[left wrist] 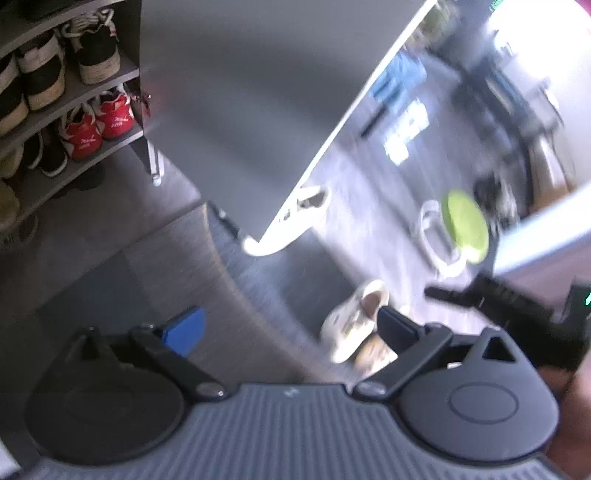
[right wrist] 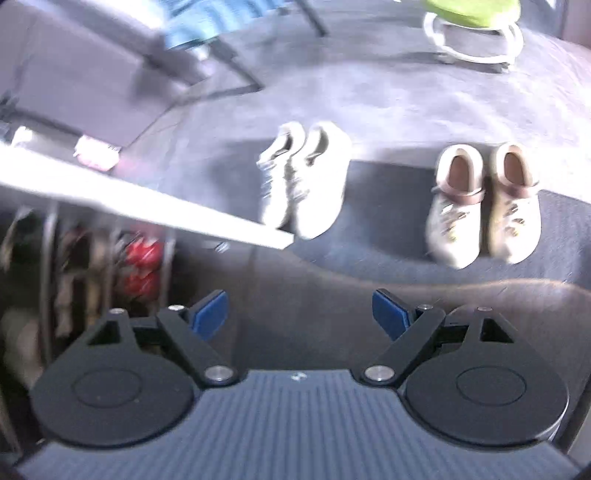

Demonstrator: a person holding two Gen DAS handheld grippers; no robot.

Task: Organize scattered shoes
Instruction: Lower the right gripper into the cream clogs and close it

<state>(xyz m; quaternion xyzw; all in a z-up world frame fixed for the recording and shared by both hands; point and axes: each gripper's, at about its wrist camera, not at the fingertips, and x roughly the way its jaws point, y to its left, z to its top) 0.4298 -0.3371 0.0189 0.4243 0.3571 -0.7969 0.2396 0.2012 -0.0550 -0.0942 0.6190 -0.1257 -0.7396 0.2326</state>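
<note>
Two pairs of pale shoes stand on the grey floor in the right wrist view: white sneakers (right wrist: 304, 177) in the middle and cream shoes with brown straps (right wrist: 484, 203) to their right. My right gripper (right wrist: 301, 317) hangs open above the floor, short of both pairs, holding nothing. My left gripper (left wrist: 291, 326) is open too; one cream pair (left wrist: 360, 325) lies just past its right finger. A grey shoe rack (left wrist: 107, 79) at the upper left holds black-and-white sneakers (left wrist: 92, 48) and red sneakers (left wrist: 98, 122). The picture is blurred.
A white-edged grey panel (left wrist: 240, 92) slants across the left wrist view, also the panel edge (right wrist: 147, 206). A green-seated stool with a white ring base (right wrist: 476, 29) stands beyond the shoes. A dark mat (right wrist: 388, 221) lies under the cream pair. The other gripper's black body (left wrist: 517, 306) shows at right.
</note>
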